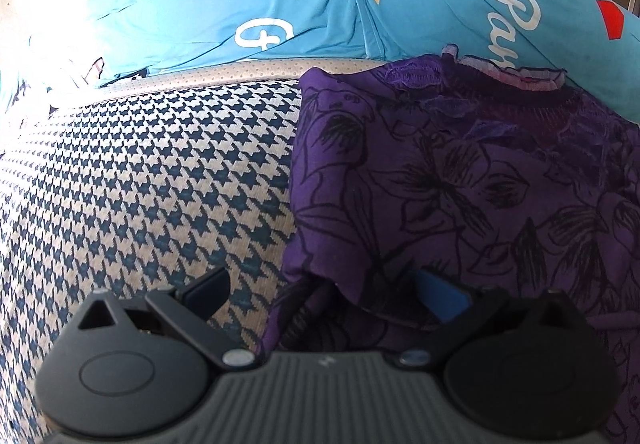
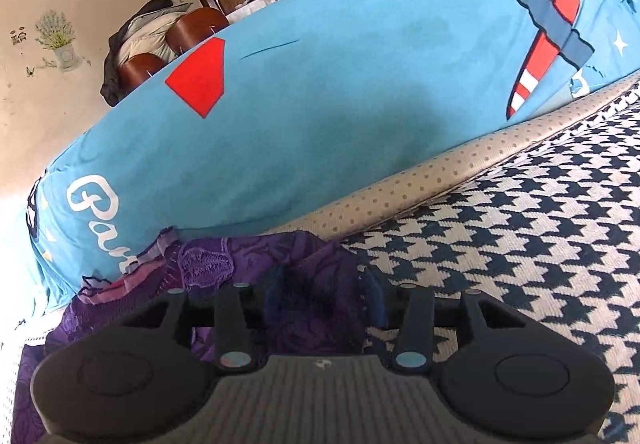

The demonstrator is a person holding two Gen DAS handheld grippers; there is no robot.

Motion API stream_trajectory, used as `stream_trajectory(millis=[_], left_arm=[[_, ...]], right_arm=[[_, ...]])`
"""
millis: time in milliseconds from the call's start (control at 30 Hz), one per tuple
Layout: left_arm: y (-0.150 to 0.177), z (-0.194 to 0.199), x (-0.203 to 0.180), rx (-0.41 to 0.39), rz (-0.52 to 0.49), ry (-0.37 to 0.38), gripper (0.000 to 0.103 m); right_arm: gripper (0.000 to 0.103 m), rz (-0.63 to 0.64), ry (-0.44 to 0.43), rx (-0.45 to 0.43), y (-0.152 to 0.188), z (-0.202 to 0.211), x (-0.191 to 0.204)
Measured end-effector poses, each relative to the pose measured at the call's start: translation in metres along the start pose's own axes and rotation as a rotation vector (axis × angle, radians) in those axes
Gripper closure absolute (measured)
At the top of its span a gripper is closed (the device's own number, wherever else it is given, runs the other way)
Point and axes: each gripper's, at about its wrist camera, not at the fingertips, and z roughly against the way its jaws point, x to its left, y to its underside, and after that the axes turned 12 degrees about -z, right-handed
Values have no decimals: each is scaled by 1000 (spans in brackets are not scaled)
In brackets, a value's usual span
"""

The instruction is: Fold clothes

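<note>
Two hand-held grippers: both on purple garment (image 1: 460, 172)
left hand-held gripper (image 1: 324, 290): wide, fabric edge between fingers
right hand-held gripper (image 2: 320, 304): clamped on purple garment

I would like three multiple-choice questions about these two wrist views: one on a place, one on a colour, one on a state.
1. Where does the purple floral garment lie?
A. on the houndstooth cover
B. on a wooden chair
C. on the floor

2. What colour is the big cushion behind it?
A. green
B. light blue
C. grey

3. How is the left gripper?
A. shut tight on nothing
B. out of view
C. open, cloth edge between its fingers

Answers: 1 A, the garment rests on the black-and-white pattern; 2 B, light blue with white lettering; 3 C, the fingers stand wide apart around the hem.
</note>
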Motion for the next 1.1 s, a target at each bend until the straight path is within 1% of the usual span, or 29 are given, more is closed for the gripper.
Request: stream_trajectory(millis=[100, 200, 233, 267, 333, 400, 433, 533, 600, 667, 733, 800, 867, 967, 1100], left_arm=[[-1, -1, -1, 2, -2, 2, 0], [-1, -2, -2, 0, -8, -1, 0], [-1, -2, -3, 0, -10, -2, 0], [-1, -2, -4, 0, -12, -3, 0], [-1, -3, -5, -1, -16, -6, 0], [-2, -3, -6, -2, -20, -8, 0], [-2, -3, -6, -3, -23, -9, 0], [-1, -3, -9, -9, -35, -19, 0], [-1, -3, -10, -10, -41, -22, 0], [-1, -3, -9, -10, -43, -21, 0], [-2, -2, -9, -12, -46, -21, 0], [-2, -2, -8, -13, -47, -20, 0], [-2, -1, -8, -14, -46, -20, 0], [-4, 2, -9, -26, -47, -18, 0], [-5, 9, -11, -41, -47, -5, 0]], right_arm=[[61, 1, -17, 5, 0, -5, 2], [81, 31, 6, 4, 2, -8, 6], [84, 31, 4, 6, 2, -9, 7], [90, 29, -1, 12, 1, -9, 7], [92, 42, 12, 1, 0, -6, 10], [93, 75, 48, -69, -5, 3, 18], [94, 91, 65, -105, -7, 8, 21], [95, 123, 61, -243, -15, 23, 29], [97, 185, 127, -291, -11, 19, 34], [97, 214, 173, -304, -6, 9, 32], [97, 136, 164, -233, -10, 1, 19], [96, 11, 124, -221, -18, 8, 5], [96, -21, 106, -231, -28, 18, 4], [95, 35, 119, -237, -35, 36, 11], [82, 60, 152, -223, -34, 58, 13]])
